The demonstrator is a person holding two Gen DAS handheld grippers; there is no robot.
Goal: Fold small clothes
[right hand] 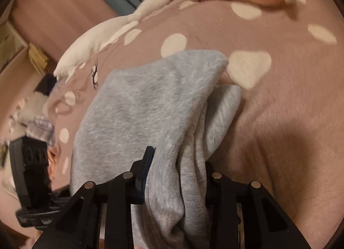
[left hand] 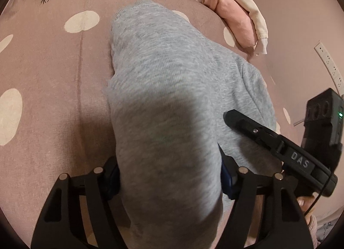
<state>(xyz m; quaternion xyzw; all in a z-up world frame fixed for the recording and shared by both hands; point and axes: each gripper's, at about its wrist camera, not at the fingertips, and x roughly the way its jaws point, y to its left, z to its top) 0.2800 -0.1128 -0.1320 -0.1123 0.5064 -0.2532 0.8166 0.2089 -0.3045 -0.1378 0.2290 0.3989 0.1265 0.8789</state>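
**Both grippers clamped on grey garment**

The left gripper (left hand: 169,175) is closed on the grey garment (left hand: 163,89), which is spread forward over the dotted bedsheet (left hand: 53,72). The right gripper (right hand: 178,175) is clamped on bunched folds of it. Only the left view shows the pink and cream clothes (left hand: 236,19); only the right view shows a goose toy (right hand: 103,38).

Bare bedspread (left hand: 53,72) left; folded clothes (left hand: 238,23) far-right
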